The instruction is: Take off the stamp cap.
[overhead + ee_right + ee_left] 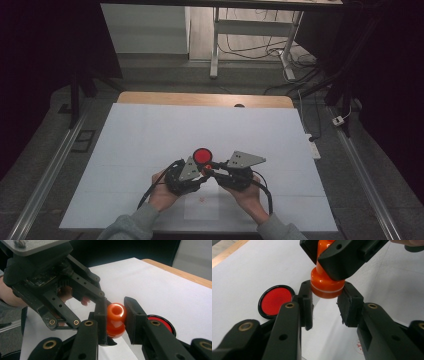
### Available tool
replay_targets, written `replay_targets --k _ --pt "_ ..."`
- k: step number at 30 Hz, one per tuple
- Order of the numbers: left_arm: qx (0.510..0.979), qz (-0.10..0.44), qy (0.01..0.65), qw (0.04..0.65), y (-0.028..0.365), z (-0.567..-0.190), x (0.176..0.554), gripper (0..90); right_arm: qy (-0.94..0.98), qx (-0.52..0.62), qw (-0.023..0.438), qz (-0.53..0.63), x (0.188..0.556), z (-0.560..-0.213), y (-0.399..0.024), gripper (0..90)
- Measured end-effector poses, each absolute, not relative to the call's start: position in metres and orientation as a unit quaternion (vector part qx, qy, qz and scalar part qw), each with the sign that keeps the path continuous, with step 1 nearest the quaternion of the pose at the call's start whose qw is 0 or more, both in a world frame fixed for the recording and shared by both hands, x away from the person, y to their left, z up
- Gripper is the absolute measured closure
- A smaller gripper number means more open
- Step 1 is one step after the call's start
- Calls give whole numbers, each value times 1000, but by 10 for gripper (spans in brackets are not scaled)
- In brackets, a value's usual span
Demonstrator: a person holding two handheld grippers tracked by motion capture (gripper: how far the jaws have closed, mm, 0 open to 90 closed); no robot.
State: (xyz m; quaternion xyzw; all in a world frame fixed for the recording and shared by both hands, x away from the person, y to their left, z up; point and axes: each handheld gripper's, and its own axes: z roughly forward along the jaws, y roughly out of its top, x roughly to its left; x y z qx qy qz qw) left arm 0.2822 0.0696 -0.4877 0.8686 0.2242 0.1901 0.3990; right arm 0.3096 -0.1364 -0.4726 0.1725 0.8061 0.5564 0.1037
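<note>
The right hand-held gripper (pixel 115 320) was clenched on an orange stamp (pixel 115 319), its two jaws pressing the knobbed handle from either side. In the left gripper view that stamp (pixel 326 285) hung base-down above the white sheet (pixel 244 272), held from above by the right hand-held gripper (pixel 342 257). The left hand-held gripper (pixel 325 306) stood released, its jaws spread to either side of the stamp's wide base; whether its pads touched the base could not be told. Just beside the stamp, on the side away from the person, a round red ink pad (pixel 202 155) in a black rim lay on the sheet. Below the stamp, nearer the person, a faint red mark (pixel 202 200) showed on the sheet. The sheet covered most of the wooden table (pixel 150 98), and both hands (pixel 162 192) met near the sheet's near edge.
</note>
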Motion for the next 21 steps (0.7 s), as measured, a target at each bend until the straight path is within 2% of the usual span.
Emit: replay_targets --k 10,12,14,16,21 --pt "871 210 217 388 67 -487 279 655 807 171 103 556 309 -472 -137 722" --pt "891 231 205 333 62 -495 279 654 782 184 113 585 310 -465 -144 722" --pt "888 187 218 359 64 -502 281 654 772 185 122 596 311 -454 -153 722" --pt "878 188 222 380 65 -495 282 654 768 181 133 599 310 -449 -159 722" --pt "871 186 236 388 74 -492 284 653 767 186 125 601 312 -450 -160 722"
